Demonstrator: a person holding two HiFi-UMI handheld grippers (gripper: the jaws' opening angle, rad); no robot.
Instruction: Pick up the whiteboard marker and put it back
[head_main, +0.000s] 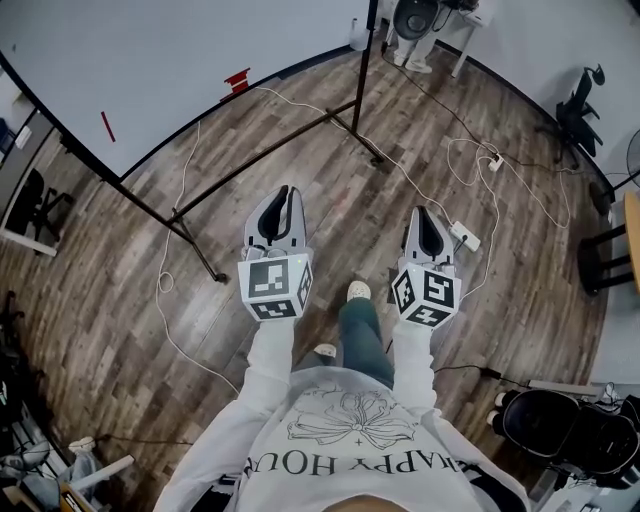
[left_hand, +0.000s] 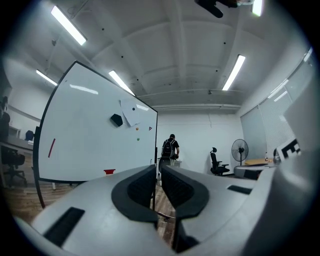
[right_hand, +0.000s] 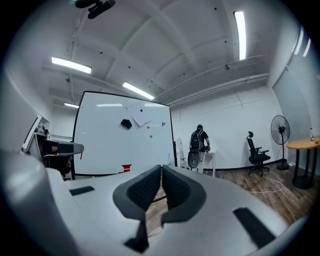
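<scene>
Far left: red marker (head_main: 107, 126), slim, tilted, set against face of whiteboard (head_main: 180, 60), well apart from both grippers. Right of it, at board's lower edge: small red block (head_main: 237, 80). Centre-left: left gripper (head_main: 289, 192), jaws drawn all but together, only a sliver of gap, nothing held. Centre-right: right gripper (head_main: 428, 212), jaws closed tip to tip, likewise empty. Both held over wood floor (head_main: 120, 290). Just right: white power strip (head_main: 465, 236). Far right: black chair (head_main: 580, 105).
</scene>
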